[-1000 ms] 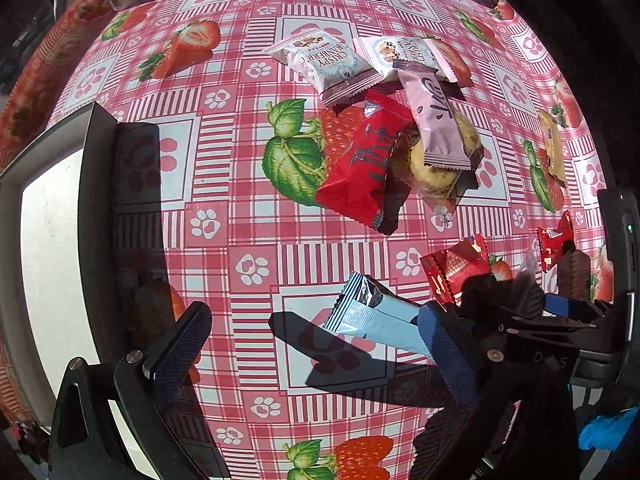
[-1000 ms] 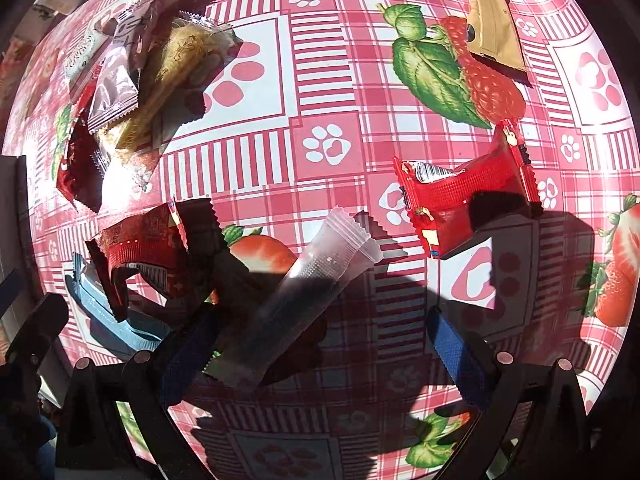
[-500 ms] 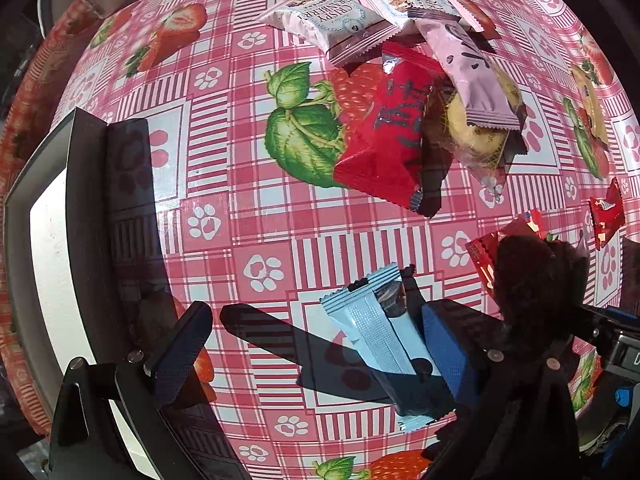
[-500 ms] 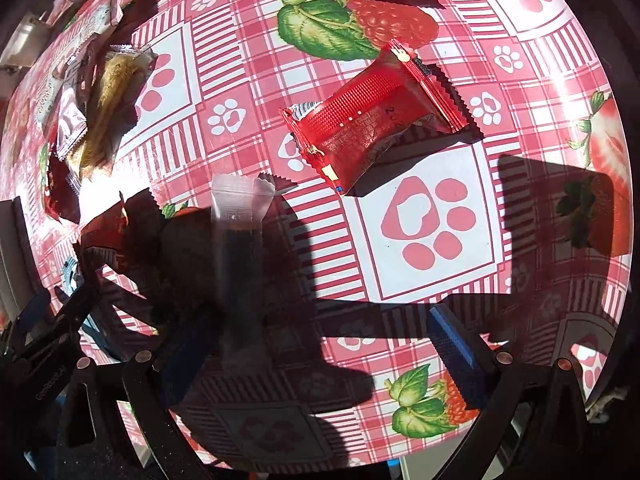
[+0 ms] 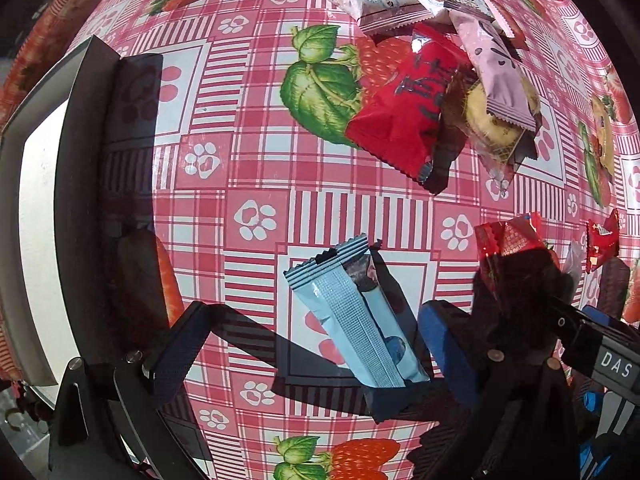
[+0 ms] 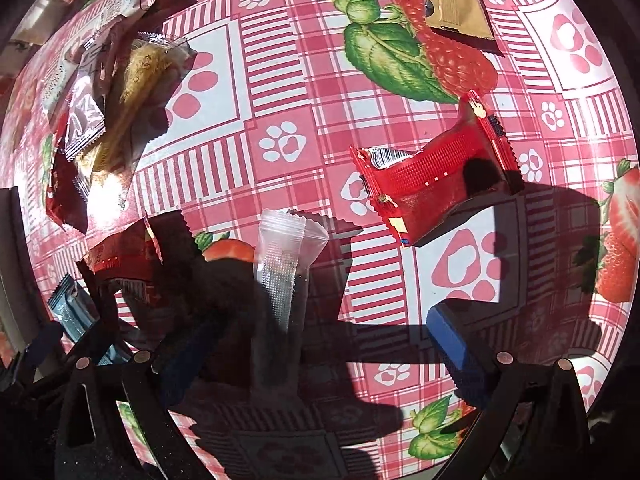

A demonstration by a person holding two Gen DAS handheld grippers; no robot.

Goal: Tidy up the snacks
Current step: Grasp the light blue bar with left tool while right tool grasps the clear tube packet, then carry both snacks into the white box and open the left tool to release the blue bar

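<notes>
Lying flat on the desk [image 5: 256,128], a blue snack bar [image 5: 352,316] sits between the wide-open fingers of the left hand-held gripper [image 5: 308,340]. The right hand-held gripper [image 6: 316,344], also wide, straddles a clear packet [image 6: 280,276].

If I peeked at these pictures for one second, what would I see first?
Probably the loud pink-and-red tablecloth with strawberries and paw prints, lit by bright sun. Next, the light blue snack packet lying between the open fingers of the left claw, and the heap of wrappers behind it topped by a big red packet. In the right claw's view, a clear packet lies in front of that open claw.
</notes>
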